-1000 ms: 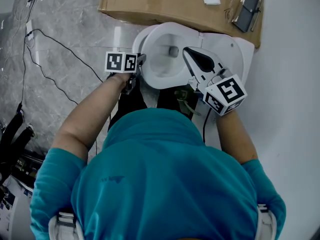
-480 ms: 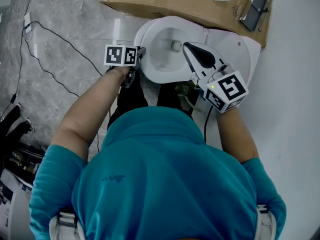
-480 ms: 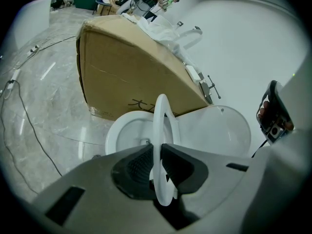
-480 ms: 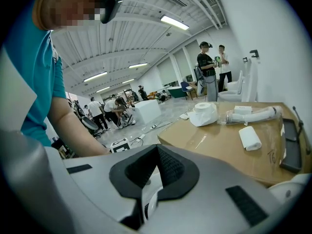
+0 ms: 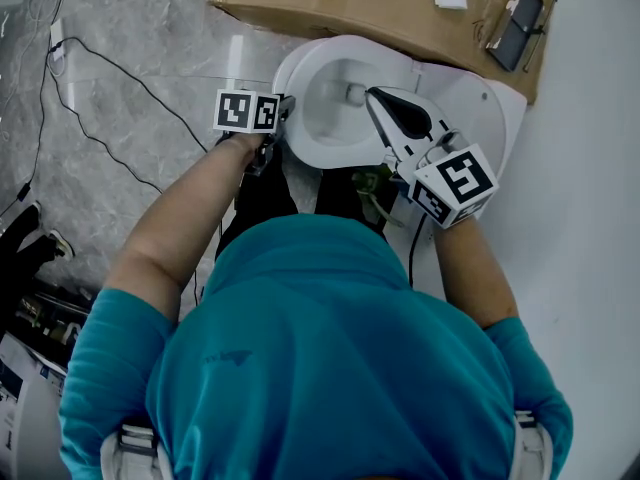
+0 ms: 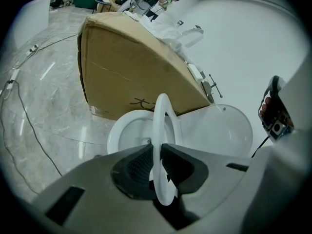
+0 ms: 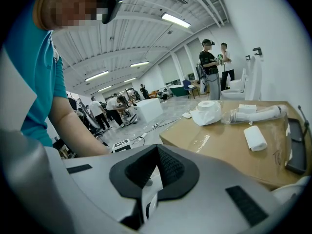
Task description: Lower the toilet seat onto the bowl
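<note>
From the head view I see my left gripper (image 5: 283, 118) at the left rim of the toilet bowl (image 5: 330, 155), upper middle of the frame. My right gripper (image 5: 373, 101) reaches over the bowl's right side, with its marker cube (image 5: 455, 183) lower right of it. The lid (image 5: 472, 93) lies open to the right of the bowl, towards the white wall (image 5: 590, 218). A cardboard box (image 5: 330, 3) runs along the top edge, and a thin cable (image 5: 110, 80) trails over the marbled floor (image 5: 160, 28) at upper left.

In the left gripper view the toilet seat (image 6: 162, 113) stands edge-on in the centre of the frame, its rim clenched between my jaws (pads pressing on either face). The bowl shows to its left and the lid to its right, so the seat is raised between the two and not yet flat on the bowl.

In the right gripper view the jaws are clenched tip to tip with nothing in them. Behind them, at the right of the frame, the box top carries a roll of paper (image 7: 207, 112) and a folded cloth (image 7: 255, 138). People (image 7: 212, 67) stand far off in the hall.
</note>
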